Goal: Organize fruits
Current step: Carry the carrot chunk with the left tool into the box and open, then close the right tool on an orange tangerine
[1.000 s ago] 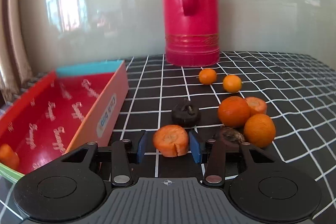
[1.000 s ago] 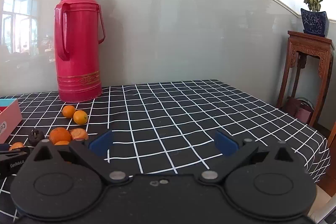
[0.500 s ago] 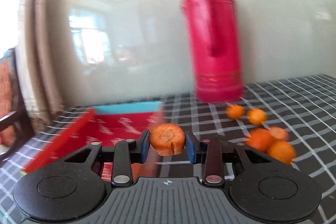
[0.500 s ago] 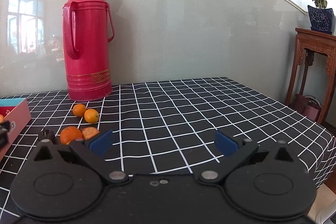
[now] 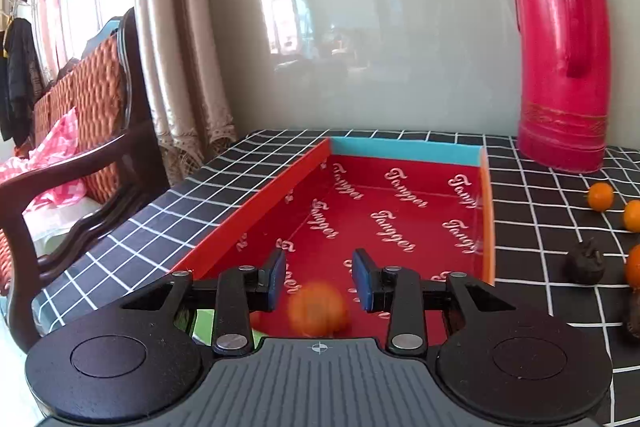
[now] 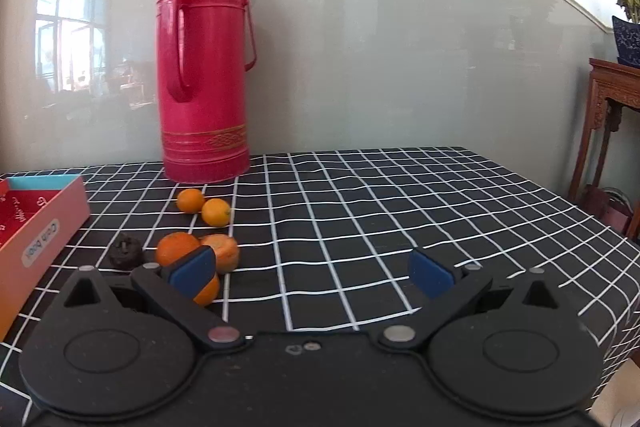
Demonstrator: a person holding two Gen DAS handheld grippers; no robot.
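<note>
My left gripper (image 5: 319,281) is open over the near end of the red box (image 5: 400,211). A blurred orange carrot piece (image 5: 318,311) sits below the fingers, apart from both pads, inside the box. My right gripper (image 6: 312,269) is wide open and empty above the checked cloth. Its left finger (image 6: 192,269) overlaps a cluster of fruit: an orange (image 6: 174,247), a carrot piece (image 6: 224,251) and another orange (image 6: 208,291). Two small oranges (image 6: 204,207) lie nearer the flask. A dark shrivelled fruit (image 6: 126,257) lies left of the cluster.
A tall red thermos flask (image 6: 204,83) stands at the back of the table against the glossy wall. A wooden chair (image 5: 80,147) stands beyond the table's left edge. A wooden side table (image 6: 612,115) with a potted plant stands to the right.
My left gripper carried the carrot piece left from the fruit cluster to over the red box and opened; the piece has dropped from the pads. My right gripper moved closer to the fruit cluster.
</note>
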